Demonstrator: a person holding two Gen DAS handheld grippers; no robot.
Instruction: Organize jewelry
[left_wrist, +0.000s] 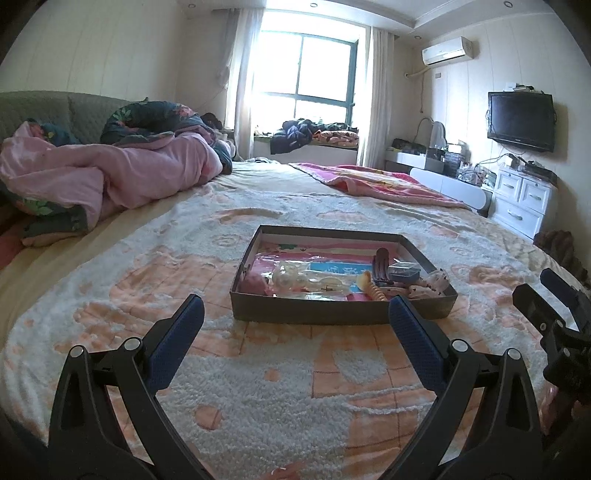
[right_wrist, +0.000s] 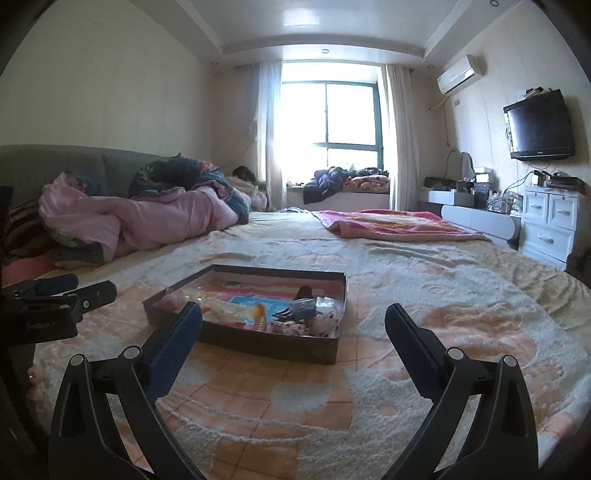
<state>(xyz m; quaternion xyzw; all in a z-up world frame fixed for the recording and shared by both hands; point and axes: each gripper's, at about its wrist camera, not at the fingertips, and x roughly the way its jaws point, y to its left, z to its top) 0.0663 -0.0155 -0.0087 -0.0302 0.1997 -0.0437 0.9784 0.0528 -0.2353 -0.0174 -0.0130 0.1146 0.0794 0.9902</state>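
**Both grippers wide, box waiting on the bed**

Nearest in, the left gripper (left_wrist: 295, 306) hangs over the fuzzy peach-and-white blanket (left_wrist: 258, 387), fingers spread wide, nothing between them. The right gripper (right_wrist: 293, 314) matches it, spread just as wide and empty, off to the side.

Just ahead sits the shallow dark box (left_wrist: 332, 312), flat on the blanket. Inside, at its near edge: an orange spiral hair tie (left_wrist: 373, 290), a brown hair clip (left_wrist: 382, 264) beside a small dark case (left_wrist: 404, 271), spotted fabric (left_wrist: 434, 282) in the right corner, clear packets (left_wrist: 303, 280) in the middle, something pink (left_wrist: 255, 284) on the left.

Further back, a crumpled pink quilt (left_wrist: 122, 173), then the bright window (left_wrist: 314, 70) and a wall-mounted TV (left_wrist: 521, 120).
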